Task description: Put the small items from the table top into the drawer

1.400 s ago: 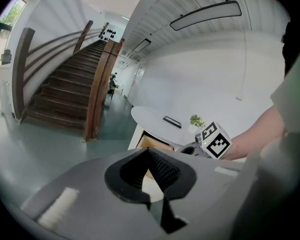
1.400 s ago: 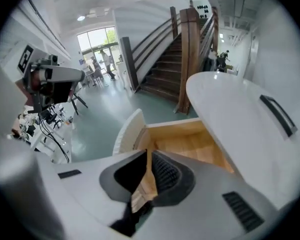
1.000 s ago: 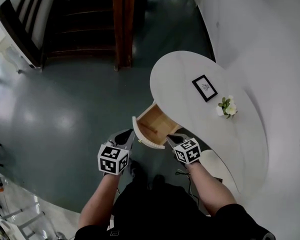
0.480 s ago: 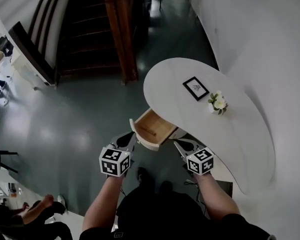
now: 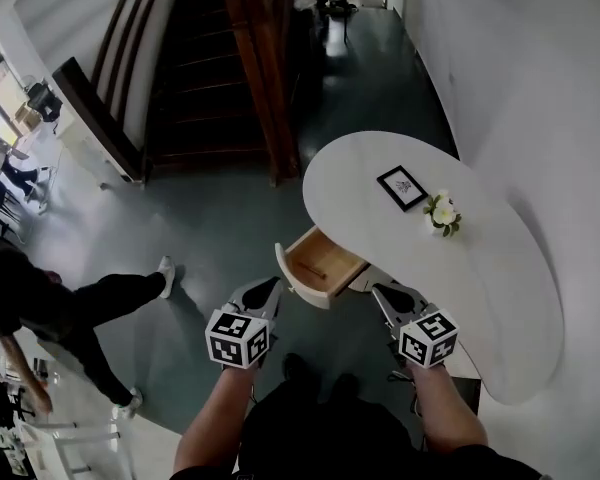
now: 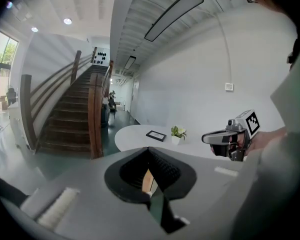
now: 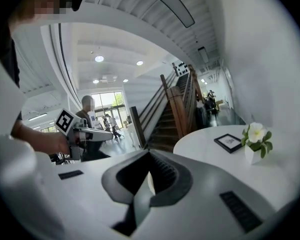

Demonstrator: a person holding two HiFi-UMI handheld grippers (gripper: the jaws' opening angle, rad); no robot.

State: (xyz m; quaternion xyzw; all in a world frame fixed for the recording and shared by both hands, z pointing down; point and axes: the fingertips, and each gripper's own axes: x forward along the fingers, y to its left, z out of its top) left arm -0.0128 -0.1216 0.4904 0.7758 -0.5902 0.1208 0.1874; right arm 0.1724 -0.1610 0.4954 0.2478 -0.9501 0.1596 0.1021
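A white oval table (image 5: 480,268) stands by the wall with its wooden drawer (image 5: 323,265) pulled open toward me; the drawer looks empty. On the top lie a small black picture frame (image 5: 402,187) and a little pot of white flowers (image 5: 442,213). My left gripper (image 5: 268,289) hovers just left of the drawer front, shut and empty. My right gripper (image 5: 384,294) hangs right of the drawer, below the table edge, also shut and empty. The frame (image 7: 228,142) and flowers (image 7: 255,138) show in the right gripper view, beyond the gripper (image 7: 150,155).
A wooden staircase (image 5: 210,68) with a post (image 5: 265,48) rises beyond the table. A person (image 5: 60,308) walks on the grey floor at the left. The white wall (image 5: 540,98) runs along the table's right side.
Both grippers have drawn back a little from the drawer front, the right one more. The view has lifted, and a walking person has come in at the left.
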